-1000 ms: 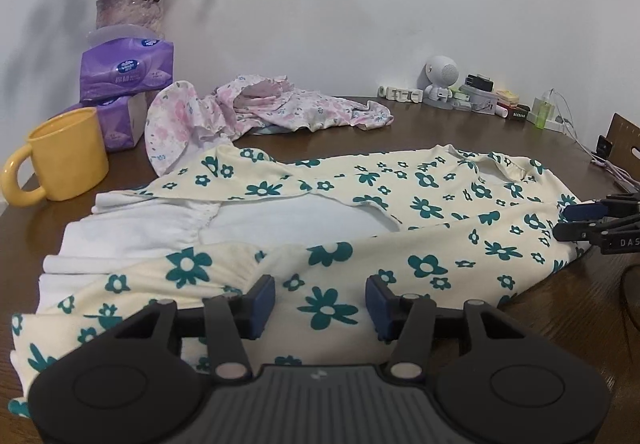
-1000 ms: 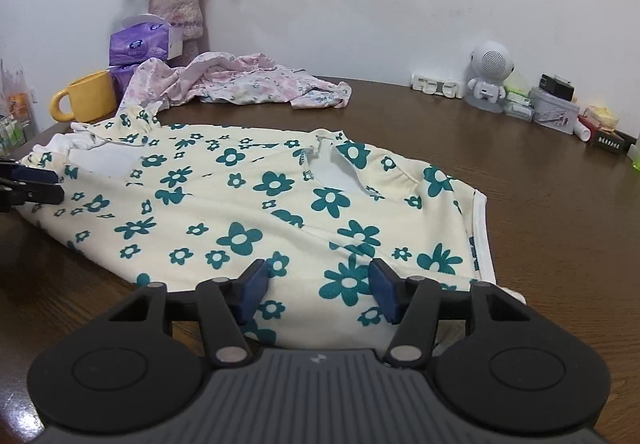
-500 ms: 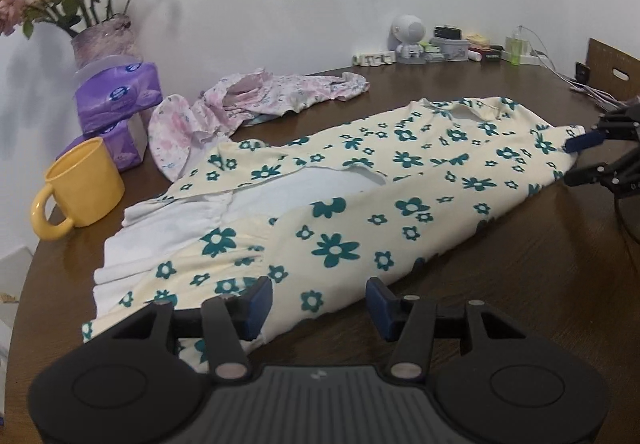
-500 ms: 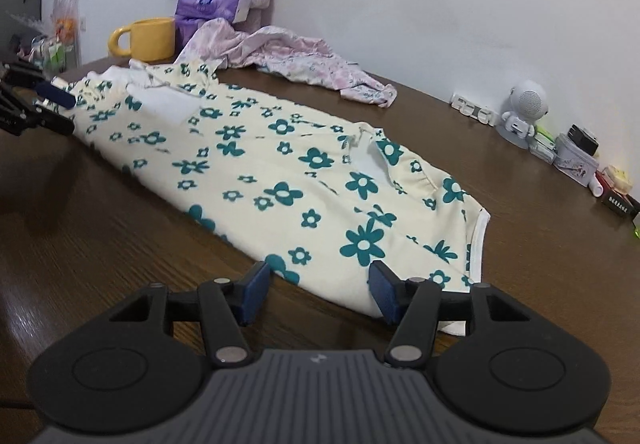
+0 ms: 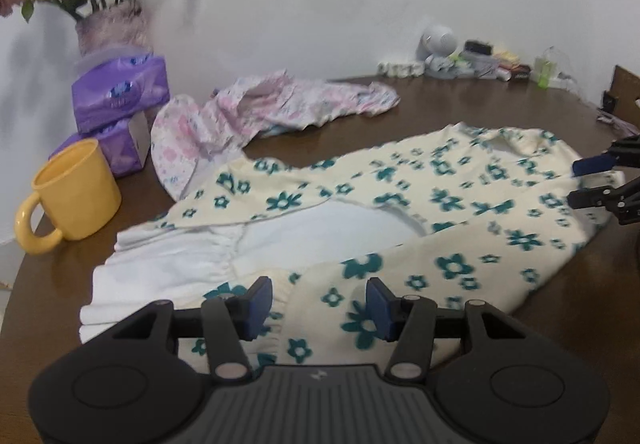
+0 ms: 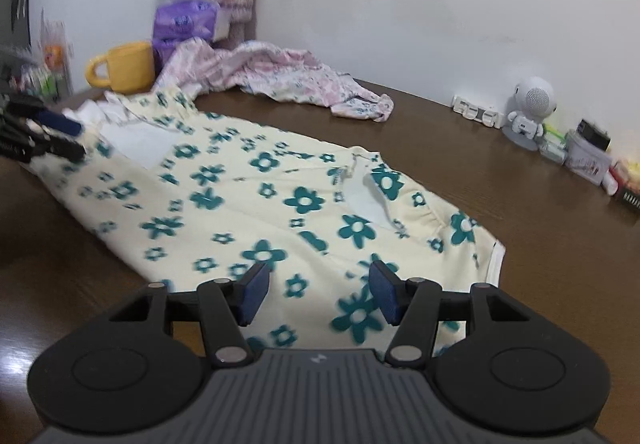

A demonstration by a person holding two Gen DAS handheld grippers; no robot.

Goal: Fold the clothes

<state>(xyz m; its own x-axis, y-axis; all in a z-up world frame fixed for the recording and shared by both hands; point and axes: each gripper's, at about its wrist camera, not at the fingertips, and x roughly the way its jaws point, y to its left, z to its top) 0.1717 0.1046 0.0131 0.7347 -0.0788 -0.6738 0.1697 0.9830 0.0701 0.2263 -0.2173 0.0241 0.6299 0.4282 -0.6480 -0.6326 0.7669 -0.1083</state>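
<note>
Left gripper [image 5: 318,302] tilted down over the near end of the dress [image 5: 400,212], blue pads [image 5: 259,300] apart, cloth under the gap but not pinched. Seen also from the right camera as dark fingers at the far left end of the dress [image 6: 44,134].

Right gripper [image 6: 316,294] tilted down in the same way over the other end of the dress [image 6: 280,204], pads [image 6: 385,296] apart, nothing clamped between them. Visible from the left camera at the right edge [image 5: 600,184], just beside the hem.

Dress flat on the brown table [image 5: 460,104], cream with green flowers, white inside showing at the open part. Behind it a pink garment [image 5: 280,108] in a heap, then yellow mug [image 5: 76,192], purple tissue packs [image 5: 120,96], vase [image 5: 112,28] with flowers, small white robot figure [image 6: 528,108] by the wall.

Compared with half a second ago: both grippers closer over the cloth again, where then bare table lay under the pads. Openings about the same as before. Dress in the same place, same shape. Both views blurred now.
</note>
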